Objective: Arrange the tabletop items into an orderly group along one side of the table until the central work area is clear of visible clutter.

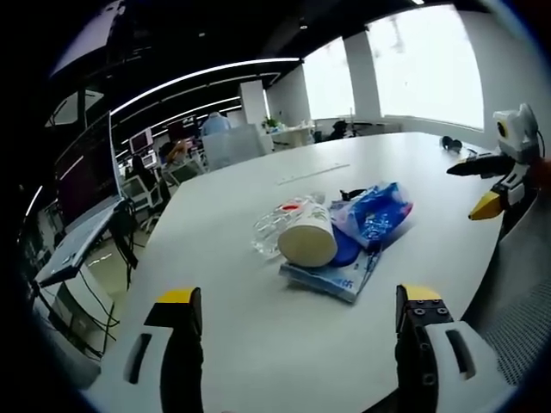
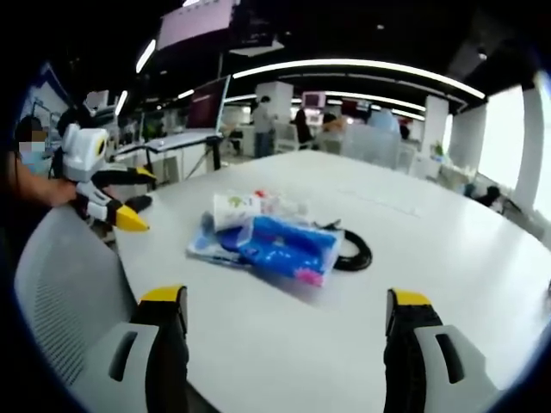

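A heap of items lies mid-table. A white paper cup (image 1: pixel 307 241) (image 2: pixel 234 211) lies on its side against a clear plastic bottle (image 1: pixel 274 222). It rests on a flat blue pack (image 1: pixel 331 277) (image 2: pixel 205 249), beside a crumpled blue bag (image 1: pixel 376 211) (image 2: pixel 288 245) and a black cable (image 2: pixel 355 252) (image 1: pixel 349 195). My left gripper (image 1: pixel 300 294) (image 2: pixel 145 201) stands open, short of the heap and holding nothing. My right gripper (image 2: pixel 287 298) (image 1: pixel 467 191) is also open with nothing in it, and hangs back from the heap on another side of the table.
The white table (image 1: pixel 258 344) (image 2: pixel 448 258) is large and rounded. A grey chair back (image 2: pixel 60 292) (image 1: pixel 521 284) stands at its edge. A thin pale strip (image 1: pixel 312 172) and black headphones (image 1: pixel 449 143) lie farther off. Office desks and monitors stand beyond.
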A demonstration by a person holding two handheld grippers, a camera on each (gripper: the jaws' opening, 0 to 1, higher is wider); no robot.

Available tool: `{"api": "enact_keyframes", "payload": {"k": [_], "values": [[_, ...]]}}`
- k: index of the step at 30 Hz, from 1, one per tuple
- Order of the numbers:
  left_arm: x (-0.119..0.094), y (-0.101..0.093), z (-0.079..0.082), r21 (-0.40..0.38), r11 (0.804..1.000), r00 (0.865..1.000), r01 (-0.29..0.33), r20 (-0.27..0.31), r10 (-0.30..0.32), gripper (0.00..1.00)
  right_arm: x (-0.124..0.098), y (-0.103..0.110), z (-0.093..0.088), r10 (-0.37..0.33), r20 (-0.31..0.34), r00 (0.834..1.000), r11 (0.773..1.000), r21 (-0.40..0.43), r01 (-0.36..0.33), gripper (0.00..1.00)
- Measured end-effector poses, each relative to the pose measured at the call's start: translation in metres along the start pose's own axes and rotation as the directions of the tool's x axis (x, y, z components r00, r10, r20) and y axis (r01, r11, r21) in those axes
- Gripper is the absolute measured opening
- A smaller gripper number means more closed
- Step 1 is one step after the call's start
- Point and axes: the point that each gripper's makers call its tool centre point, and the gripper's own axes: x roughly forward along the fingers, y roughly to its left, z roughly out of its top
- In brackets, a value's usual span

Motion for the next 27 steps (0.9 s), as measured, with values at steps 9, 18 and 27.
{"api": "enact_keyframes", "payload": {"k": [9, 18, 27], "values": [[0.0, -0.002, 0.0, 0.002, 1.0, 1.0, 0.01, -0.007, -0.01, 0.95, -0.004, -0.004, 0.012, -0.008, 0.039, 0.999, 1.0, 0.017, 0.007, 0.93], [0.0, -0.006, -0.001, 0.021, 0.999, 0.999, 0.029, -0.025, -0.029, 0.95, 0.002, -0.009, 0.029, 0.009, 0.059, 0.998, 1.0, -0.014, -0.008, 0.93], [-0.002, 0.014, 0.009, 0.024, 1.0, 1.0, 0.004, -0.013, -0.004, 0.93, 0.013, -0.011, 0.043, 0.035, 0.065, 0.997, 0.999, -0.042, -0.032, 0.93]]}}
